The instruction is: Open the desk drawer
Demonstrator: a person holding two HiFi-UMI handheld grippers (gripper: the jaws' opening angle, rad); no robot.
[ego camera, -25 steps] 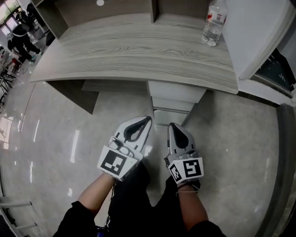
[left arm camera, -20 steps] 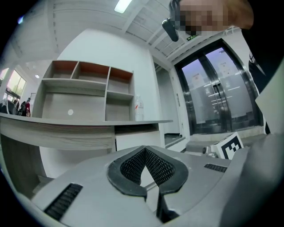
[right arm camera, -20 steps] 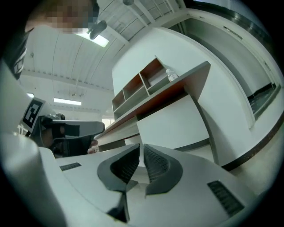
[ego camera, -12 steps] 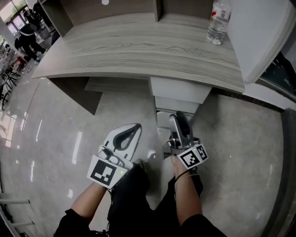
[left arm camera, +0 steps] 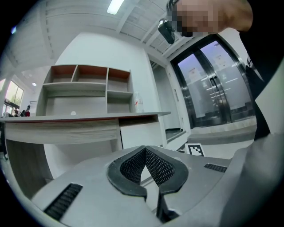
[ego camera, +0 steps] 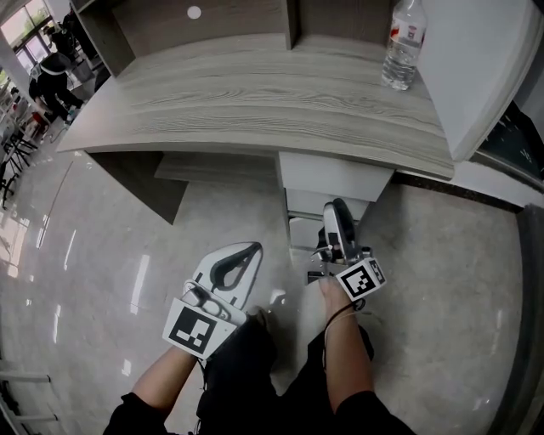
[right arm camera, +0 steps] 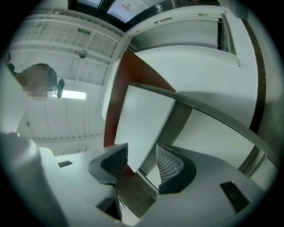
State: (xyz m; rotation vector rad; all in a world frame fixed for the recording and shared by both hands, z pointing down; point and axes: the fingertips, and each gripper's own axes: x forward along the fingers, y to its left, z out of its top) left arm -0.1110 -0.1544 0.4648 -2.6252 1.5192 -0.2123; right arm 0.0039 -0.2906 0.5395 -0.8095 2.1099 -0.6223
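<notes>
Across the far side of the head view runs a pale, wood-grain counter (ego camera: 255,102), curved along its near edge. One shelf unit (ego camera: 212,17) stands on its back part, and one clear bottle (ego camera: 402,44) stands upright near the right end, just beside a white wall panel (ego camera: 484,59). Below lies a glossy pale grey floor (ego camera: 93,255) that mirrors the ceiling lights. A few people (ego camera: 53,68) stand well away at the upper left. The left gripper view shows glass doors (left arm camera: 213,88) off to the right of the room.

Under the counter's right end sits one white stack of drawers (ego camera: 336,177). What look like three fronts show one below another, none pulled out.

Two grippers are held out, one in each hand. The left gripper (ego camera: 251,251) hovers above the floor, left of the drawers and apart from them. Its jaws are closed tip to tip with nothing between them. The right gripper (ego camera: 337,211) is up at the drawers, rolled onto its side. Its jaws have just been opening and now stand wide apart. In the right gripper view a white panel's edge runs through the gap between them. The pads do not press on it, and I cannot tell which front it belongs to.
</notes>
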